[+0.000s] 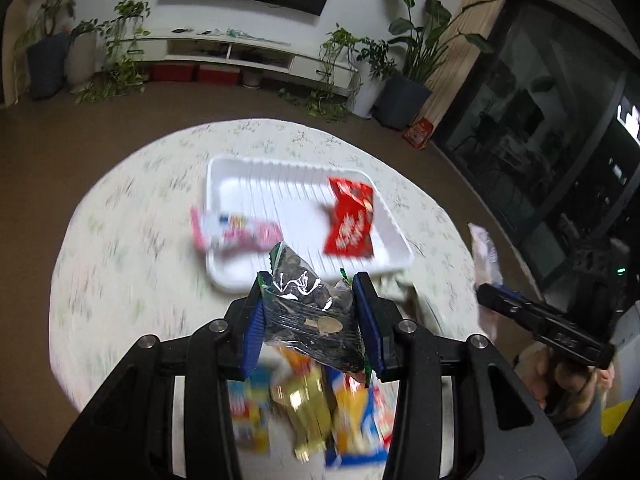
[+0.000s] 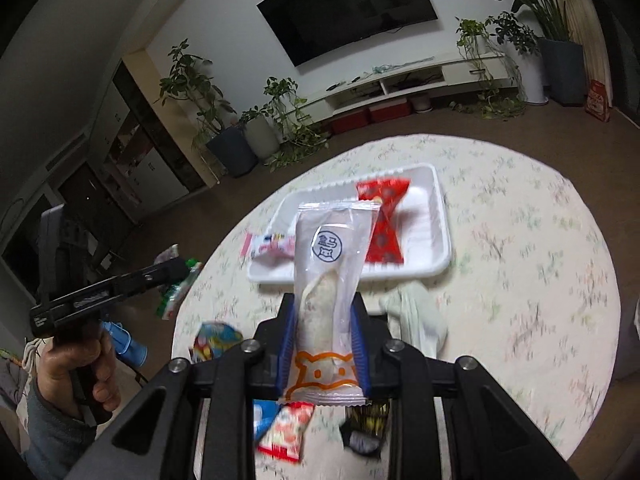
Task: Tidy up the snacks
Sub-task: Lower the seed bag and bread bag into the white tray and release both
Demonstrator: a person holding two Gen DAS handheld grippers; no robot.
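My left gripper (image 1: 310,312) is shut on a clear bag of dark seeds (image 1: 310,312), held above the round table just short of the white tray (image 1: 256,184). The tray holds a red packet (image 1: 350,220); a pink packet (image 1: 236,232) lies over its left rim. My right gripper (image 2: 324,336) is shut on a white pastry packet (image 2: 332,272) with an orange bear print, held upright in front of the tray (image 2: 436,216). The red packet (image 2: 384,220) and pink packet (image 2: 268,246) show there too.
Several loose snack packets lie under the left gripper (image 1: 312,412) and under the right one (image 2: 286,432). A crumpled pale bag (image 2: 416,316) lies by the tray's near edge. The table has a floral cloth (image 2: 520,280). Plants and a TV stand line the far wall.
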